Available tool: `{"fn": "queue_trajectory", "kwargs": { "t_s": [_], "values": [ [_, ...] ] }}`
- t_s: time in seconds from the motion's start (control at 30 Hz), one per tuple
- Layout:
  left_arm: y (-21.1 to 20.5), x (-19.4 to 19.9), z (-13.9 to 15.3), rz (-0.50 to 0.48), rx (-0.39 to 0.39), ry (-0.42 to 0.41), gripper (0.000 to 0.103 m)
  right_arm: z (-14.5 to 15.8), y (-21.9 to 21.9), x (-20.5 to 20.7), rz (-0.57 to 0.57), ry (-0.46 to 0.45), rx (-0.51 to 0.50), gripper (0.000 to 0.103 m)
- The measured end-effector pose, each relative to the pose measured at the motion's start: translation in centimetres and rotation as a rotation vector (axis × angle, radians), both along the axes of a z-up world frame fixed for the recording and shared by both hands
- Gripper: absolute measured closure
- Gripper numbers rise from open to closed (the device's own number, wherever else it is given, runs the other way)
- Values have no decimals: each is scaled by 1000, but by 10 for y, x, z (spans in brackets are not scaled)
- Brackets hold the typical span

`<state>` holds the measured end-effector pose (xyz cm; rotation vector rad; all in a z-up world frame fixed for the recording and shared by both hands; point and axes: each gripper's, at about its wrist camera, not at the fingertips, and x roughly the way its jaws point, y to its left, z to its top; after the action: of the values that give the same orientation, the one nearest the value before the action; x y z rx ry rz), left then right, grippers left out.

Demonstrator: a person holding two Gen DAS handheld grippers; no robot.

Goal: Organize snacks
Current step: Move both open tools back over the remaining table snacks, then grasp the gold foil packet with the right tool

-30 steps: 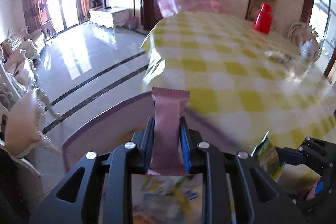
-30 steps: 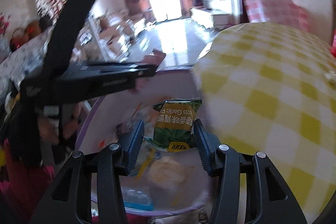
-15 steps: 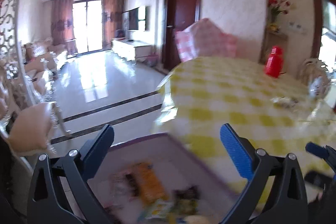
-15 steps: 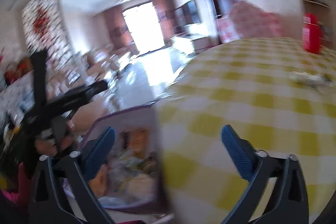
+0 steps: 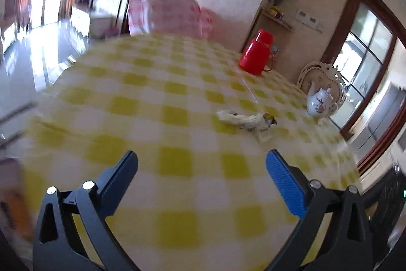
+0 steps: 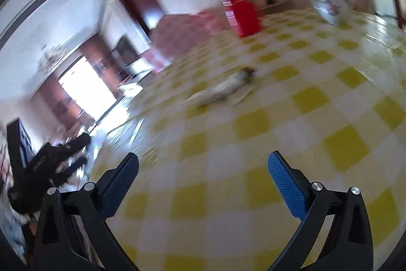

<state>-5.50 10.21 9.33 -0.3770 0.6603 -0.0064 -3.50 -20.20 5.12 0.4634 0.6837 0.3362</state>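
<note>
Both claws, the left gripper (image 5: 201, 164) and the right gripper (image 6: 203, 166), are wide open with nothing in them, above the yellow checked table (image 5: 152, 118). Farther out, a pale snack packet (image 5: 244, 120) lies flat on the cloth. Behind it stand a red jug (image 5: 256, 53) and a white teapot (image 5: 320, 103).

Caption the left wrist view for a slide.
Open left tool above a yellow checked table, facing snack packets, a red flask and a white teapot.
</note>
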Motion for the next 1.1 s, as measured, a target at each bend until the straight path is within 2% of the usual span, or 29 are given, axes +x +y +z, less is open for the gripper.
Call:
{"fn": "queue_trajectory", "kwargs": {
  "t_s": [0.17, 0.27, 0.33, 0.43, 0.5, 0.57, 0.67, 0.77, 0.83, 0.87, 0.93, 1.0, 1.1],
  "values": [
    [-22, 90, -41, 91, -150, 71, 2, -27, -31, 70, -95, 131, 117, 4],
    [-20, 123, -54, 165, -215, 61, 2, -38, -35, 110, -119, 183, 173, 4],
    [-16, 139, -58, 204, -250, 21, 2, -43, -32, 139, -136, 200, 190, 4],
    [-7, 151, -64, 237, -244, -50, 2, -48, -19, 178, -147, 223, 217, 4],
    [-2, 161, -63, 222, -195, -37, 2, -48, -10, 202, -167, 236, 209, 4],
    [4, 159, -58, 261, -152, -65, 2, -49, 4, 229, -208, 250, 167, 4],
    [16, 160, -56, 292, -158, -76, 2, -55, 28, 262, -261, 305, 94, 5],
    [22, 160, -57, 299, -202, -70, 2, -60, 47, 280, -340, 352, -34, 17],
    [23, 160, -57, 291, -212, -67, 2, -59, 56, 282, -400, 350, -131, 30],
    [23, 160, -57, 290, -209, -67, 2, -59, 59, 280, -406, 349, -164, 33],
    [22, 159, -57, 283, -205, -67, 2, -60, 62, 273, -389, 338, -213, 53],
    [21, 160, -58, 265, -206, -58, 2, -61, 58, 256, -310, 297, -242, 68],
    [15, 167, -63, 208, -217, -16, 2, -61, 33, 233, -258, 257, -207, 69]
  ]
}}
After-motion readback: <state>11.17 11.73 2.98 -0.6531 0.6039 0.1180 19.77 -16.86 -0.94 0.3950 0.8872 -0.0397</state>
